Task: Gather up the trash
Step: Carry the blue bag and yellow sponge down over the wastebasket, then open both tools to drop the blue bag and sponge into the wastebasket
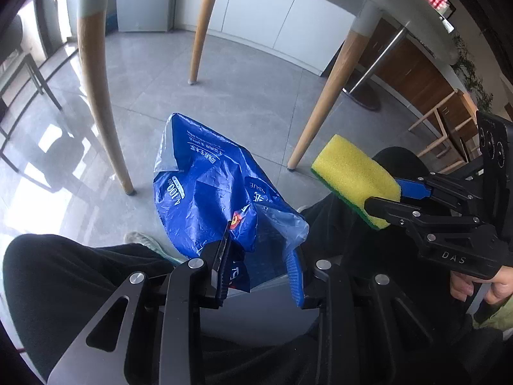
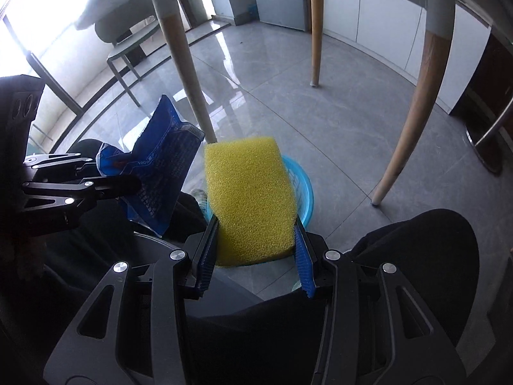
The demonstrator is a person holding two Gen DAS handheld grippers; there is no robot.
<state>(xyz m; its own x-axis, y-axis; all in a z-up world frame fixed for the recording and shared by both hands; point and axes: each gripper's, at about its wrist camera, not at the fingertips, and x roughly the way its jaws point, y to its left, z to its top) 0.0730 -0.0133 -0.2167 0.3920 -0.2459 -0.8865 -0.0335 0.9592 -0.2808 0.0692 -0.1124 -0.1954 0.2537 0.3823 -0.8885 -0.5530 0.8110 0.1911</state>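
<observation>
left tongs [image 1: 263, 263] pinch the crumpled blue plastic wrapper [image 1: 208, 186] by its lower edge; only the one pad clearly bites the film, the other blue pad sits beside it with loose clear plastic between, so the grip looks thin. the wrapper hangs forward off the tips, held out so it can drop clean. right tongs [image 2: 256, 240] are pressed on the yellow sponge [image 2: 250, 199], pads on both long sides, the green scrub face underneath as seen from the left view, most of the block sticking out past the tips. just beyond and below the sponge sits a light blue basket [image 2: 304, 189] on the grey floor, probably the trash target; both tongs point steeply down toward it. person's dark trouser legs [image 2: 416, 250] flank both tongs. farther out are the wooden table legs [image 2: 404, 128].
</observation>
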